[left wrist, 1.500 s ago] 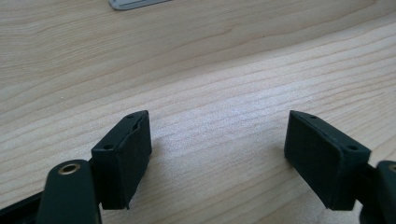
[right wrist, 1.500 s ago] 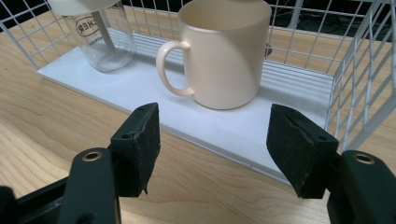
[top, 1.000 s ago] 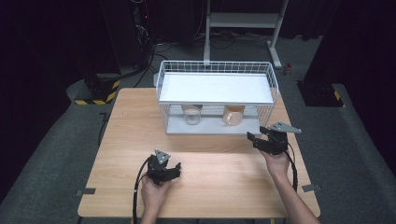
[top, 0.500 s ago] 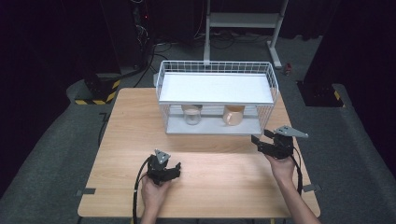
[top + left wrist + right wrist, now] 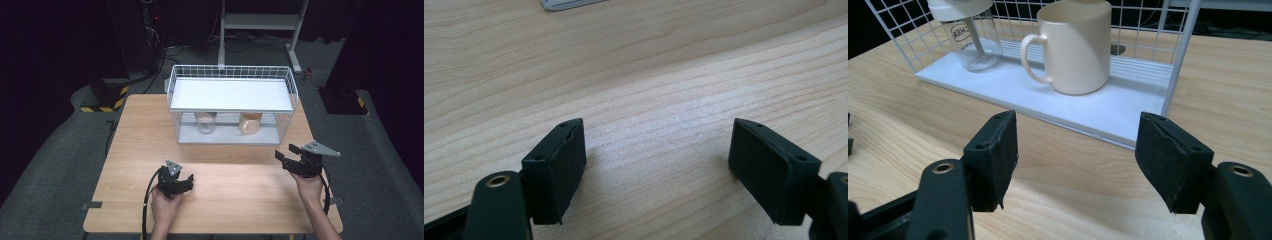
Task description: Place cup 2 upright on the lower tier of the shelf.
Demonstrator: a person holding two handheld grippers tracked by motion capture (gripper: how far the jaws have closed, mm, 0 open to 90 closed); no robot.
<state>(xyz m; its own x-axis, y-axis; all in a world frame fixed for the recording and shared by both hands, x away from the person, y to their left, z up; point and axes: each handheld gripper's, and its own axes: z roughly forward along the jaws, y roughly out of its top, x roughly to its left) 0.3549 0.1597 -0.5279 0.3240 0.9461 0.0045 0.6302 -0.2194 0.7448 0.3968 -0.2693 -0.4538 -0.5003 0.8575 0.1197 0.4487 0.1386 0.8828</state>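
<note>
Wire rack (image 5: 232, 80) at table (image 5: 125, 150) back; cream mug (image 5: 1080, 47) & clear jar (image 5: 970, 37) on lower shelf.

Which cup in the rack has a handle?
The cream mug, on the rack's lower shelf. The clear jar beside it has no handle.

Cream mug (image 5: 1075, 47) & clear jar (image 5: 970, 37) upright on rack (image 5: 1088, 107) btm shelf.

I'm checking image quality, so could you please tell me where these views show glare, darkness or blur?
High view: table evenly lit, surroundings nearly black, a pale sheen between the claws. Left gripper view: bright glare on the wood, far edge soft. Right gripper view: mug and jar sharp, near claw pads slightly soft.
</note>
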